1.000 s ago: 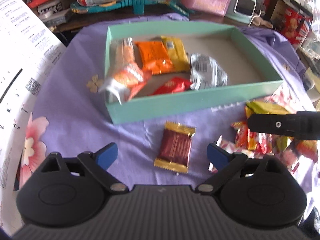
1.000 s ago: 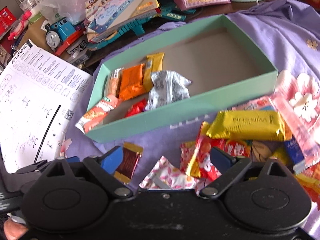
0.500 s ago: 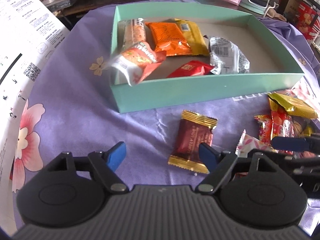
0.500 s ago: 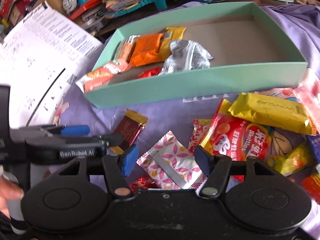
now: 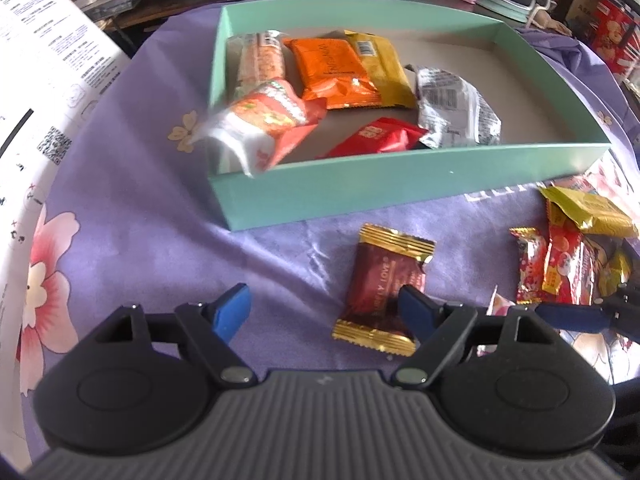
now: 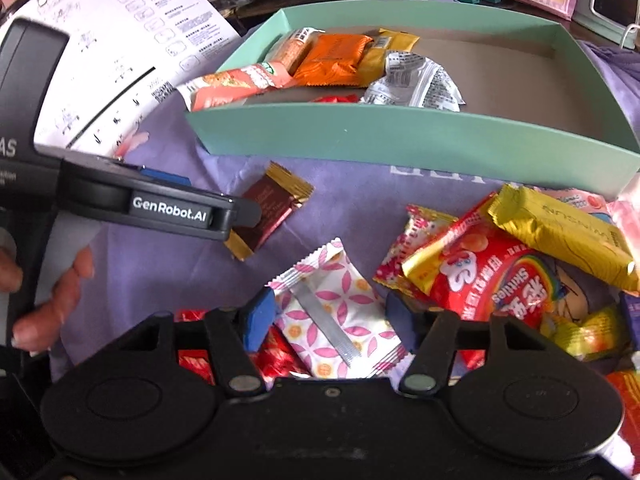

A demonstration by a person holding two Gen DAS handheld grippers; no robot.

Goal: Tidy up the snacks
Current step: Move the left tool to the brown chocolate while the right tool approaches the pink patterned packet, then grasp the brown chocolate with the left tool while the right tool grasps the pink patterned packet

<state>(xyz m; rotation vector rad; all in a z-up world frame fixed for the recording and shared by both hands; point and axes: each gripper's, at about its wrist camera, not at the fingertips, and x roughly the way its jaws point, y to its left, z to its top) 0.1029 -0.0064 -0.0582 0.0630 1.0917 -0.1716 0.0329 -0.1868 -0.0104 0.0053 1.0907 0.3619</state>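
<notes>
Two grippers: you work both at once, each over its own snack on the purple cloth (image 5: pixel 140 240) in front of the box.
Left gripper (image 5: pixel 324 306): jaws stand wide with nothing gripped; the maroon-and-gold packet (image 5: pixel 384 288) lies under the right-hand finger, not between the pads. Shift across until the packet sits centred, then close on its flat middle, not the crimped gold ends.
Right gripper (image 6: pixel 328 316): jaws are closing around the pink-flowered sachet (image 6: pixel 336 312); pads not yet pressing. Keep the fingers low so the thin wrapper does not slip out.
Destination: green box (image 6: pixel 400 136), at the far side of the cloth; its right half is bare, so place there.
Loose pile: Skittles bag (image 6: pixel 492 280) and yellow bar (image 6: pixel 560 232) lie near the cloth's right edge.
Hard to read: the orange-white pouch (image 5: pixel 260 128) at the box's near-left corner is blurred.
Hidden: red wrappers under the right gripper's body; the pile's lower layers.
</notes>
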